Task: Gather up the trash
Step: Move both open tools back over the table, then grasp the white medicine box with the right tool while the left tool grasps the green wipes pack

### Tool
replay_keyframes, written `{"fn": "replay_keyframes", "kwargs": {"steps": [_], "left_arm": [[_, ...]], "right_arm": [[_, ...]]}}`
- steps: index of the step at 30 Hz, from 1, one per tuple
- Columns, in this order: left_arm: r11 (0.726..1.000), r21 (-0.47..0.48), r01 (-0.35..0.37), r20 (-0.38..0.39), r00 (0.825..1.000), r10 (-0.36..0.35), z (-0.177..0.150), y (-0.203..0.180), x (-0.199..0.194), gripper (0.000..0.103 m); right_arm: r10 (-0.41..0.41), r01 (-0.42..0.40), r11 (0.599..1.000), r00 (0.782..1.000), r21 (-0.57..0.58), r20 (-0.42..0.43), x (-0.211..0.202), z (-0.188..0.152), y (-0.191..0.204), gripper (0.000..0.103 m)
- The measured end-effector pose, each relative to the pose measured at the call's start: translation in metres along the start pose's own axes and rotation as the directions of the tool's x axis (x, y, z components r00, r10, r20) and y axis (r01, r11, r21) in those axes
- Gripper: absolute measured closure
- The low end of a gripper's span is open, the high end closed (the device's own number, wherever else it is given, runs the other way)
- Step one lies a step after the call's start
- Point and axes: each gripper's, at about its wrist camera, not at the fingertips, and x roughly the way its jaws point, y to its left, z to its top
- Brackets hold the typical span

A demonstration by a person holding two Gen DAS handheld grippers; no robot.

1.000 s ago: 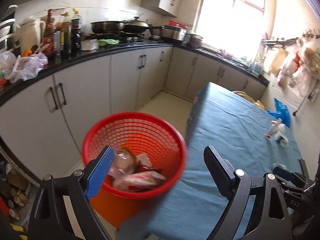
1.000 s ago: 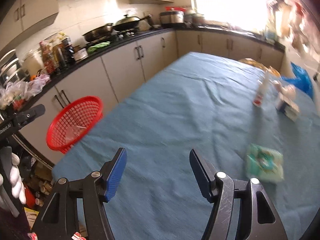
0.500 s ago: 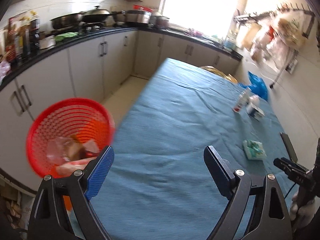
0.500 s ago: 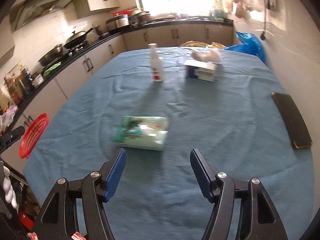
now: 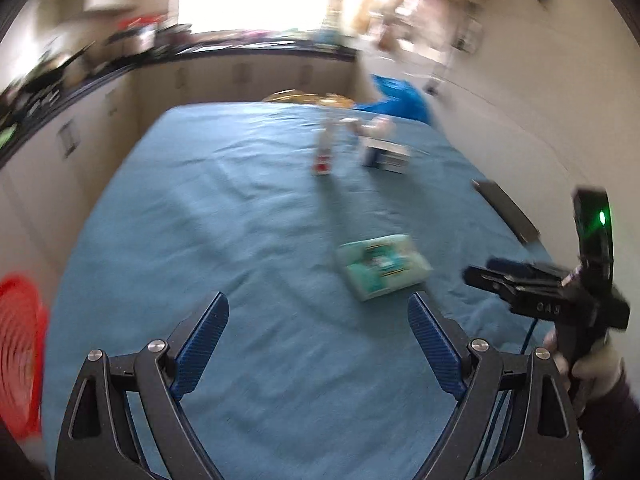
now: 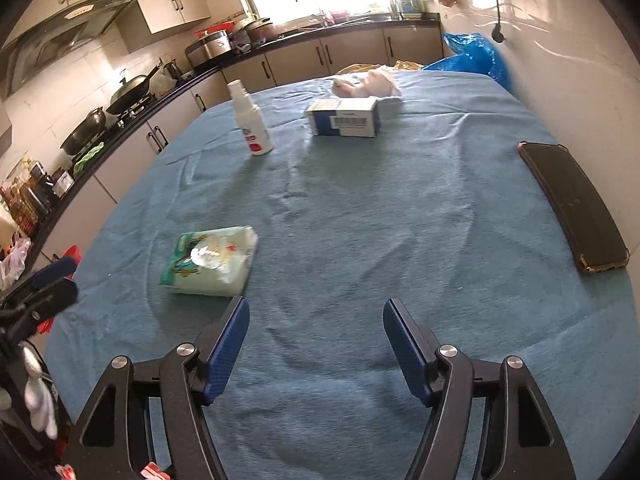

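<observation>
Hovering wide and empty, right gripper (image 6: 316, 344) has just been opening; tissue pack (image 6: 210, 262) lies left of its fingers, probably next. Left gripper (image 5: 318, 344) gapes too.

On blue-clothed table (image 6: 360, 208): soft green-printed tissue pack (image 6: 210, 260) at near left; upright white spray bottle with red label (image 6: 250, 120) farther back on the left; blue-and-white cardboard box (image 6: 344, 117) just right of it, crumpled white tissue wad (image 6: 366, 82) behind; flat dark phone (image 6: 572, 206) along right edge. Off near-left corner, red plastic mesh basket (image 5: 18, 352).
</observation>
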Motion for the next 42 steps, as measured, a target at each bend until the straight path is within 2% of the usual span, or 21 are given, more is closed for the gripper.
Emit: {"fn": "replay_keyframes", "kwargs": {"steps": [2, 5, 8, 10, 14, 16, 18, 21, 24, 28, 30, 32, 33, 38, 39, 41, 42], "left_arm": [[0.996, 0.073, 0.044, -0.028, 0.999, -0.042, 0.009, -0.015, 0.019, 0.013], [0.984, 0.129, 0.125, -0.086, 0.99, -0.114, 0.023, -0.028, 0.053, 0.013], [0.972, 0.19, 0.14, -0.117, 0.986, -0.119, 0.033, -0.037, 0.082, 0.013], [0.964, 0.207, 0.168, -0.143, 0.98, -0.14, 0.038, -0.041, 0.096, 0.013], [0.947, 0.197, 0.253, -0.208, 0.955, -0.211, 0.037, -0.046, 0.108, 0.013], [0.947, 0.2, 0.253, -0.211, 0.955, -0.211, 0.034, -0.048, 0.11, 0.022], [0.956, 0.196, 0.217, -0.217, 0.961, -0.173, 0.033, -0.045, 0.113, 0.065], [0.967, 0.099, 0.236, -0.204, 0.956, -0.213, 0.037, -0.024, 0.112, 0.08], [0.968, 0.025, 0.251, -0.188, 0.952, -0.242, 0.038, -0.005, 0.113, 0.08], [0.948, -0.077, 0.309, -0.175, 0.932, -0.318, 0.036, 0.014, 0.113, 0.077], [0.938, -0.104, 0.33, -0.159, 0.926, -0.343, 0.037, 0.019, 0.111, 0.06], [0.932, -0.119, 0.342, -0.133, 0.925, -0.356, 0.037, 0.023, 0.106, 0.052], [0.931, -0.119, 0.346, -0.128, 0.924, -0.36, 0.038, 0.022, 0.105, 0.051], [0.928, -0.138, 0.347, -0.11, 0.925, -0.363, 0.037, 0.026, 0.098, 0.044], [0.925, -0.145, 0.351, -0.108, 0.924, -0.367, 0.037, 0.027, 0.097, 0.043], [0.923, -0.157, 0.351, -0.103, 0.924, -0.369, 0.037, 0.029, 0.097, 0.04], [0.923, -0.159, 0.349, -0.102, 0.925, -0.367, 0.038, 0.028, 0.097, 0.039]], "right_arm": [[-0.004, 0.004, 1.0, 1.0, 0.009, -0.001, 0.0, 0.001, -0.005, 0.028], [-0.007, 0.007, 1.0, 1.0, 0.024, -0.01, 0.001, 0.006, -0.013, 0.028], [-0.012, 0.013, 0.999, 1.0, 0.031, -0.021, 0.004, 0.016, -0.021, 0.028], [-0.014, 0.015, 1.0, 1.0, 0.023, -0.024, 0.006, 0.027, -0.024, 0.024], [-0.034, 0.033, 0.999, 0.999, -0.026, -0.024, 0.022, 0.058, -0.026, 0.021], [-0.034, 0.033, 0.998, 0.999, -0.052, -0.028, 0.035, 0.076, -0.028, 0.02], [-0.037, 0.035, 0.997, 0.999, -0.069, -0.031, 0.048, 0.095, -0.031, 0.019], [-0.071, 0.069, 0.992, 0.997, -0.108, -0.016, 0.066, 0.124, -0.033, 0.019], [-0.086, 0.084, 0.984, 0.996, -0.154, -0.006, 0.084, 0.154, -0.026, 0.018], [-0.096, 0.09, 0.967, 0.995, -0.237, -0.01, 0.107, 0.184, -0.014, 0.016], [-0.113, 0.102, 0.952, 0.993, -0.289, -0.023, 0.123, 0.194, -0.009, 0.016], [-0.127, 0.106, 0.941, 0.991, -0.321, -0.045, 0.136, 0.197, -0.008, 0.015], [-0.113, 0.088, 0.939, 0.992, -0.332, -0.056, 0.142, 0.198, -0.007, 0.012], [-0.063, 0.027, 0.948, 0.993, -0.318, -0.105, 0.153, 0.2, -0.004, 0.012], [-0.057, 0.013, 0.948, 0.99, -0.317, -0.127, 0.156, 0.197, -0.001, 0.013], [-0.037, -0.017, 0.947, 0.986, -0.32, -0.164, 0.161, 0.189, 0.004, 0.023], [-0.03, -0.026, 0.949, 0.985, -0.315, -0.172, 0.162, 0.185, 0.006, 0.038]]}}
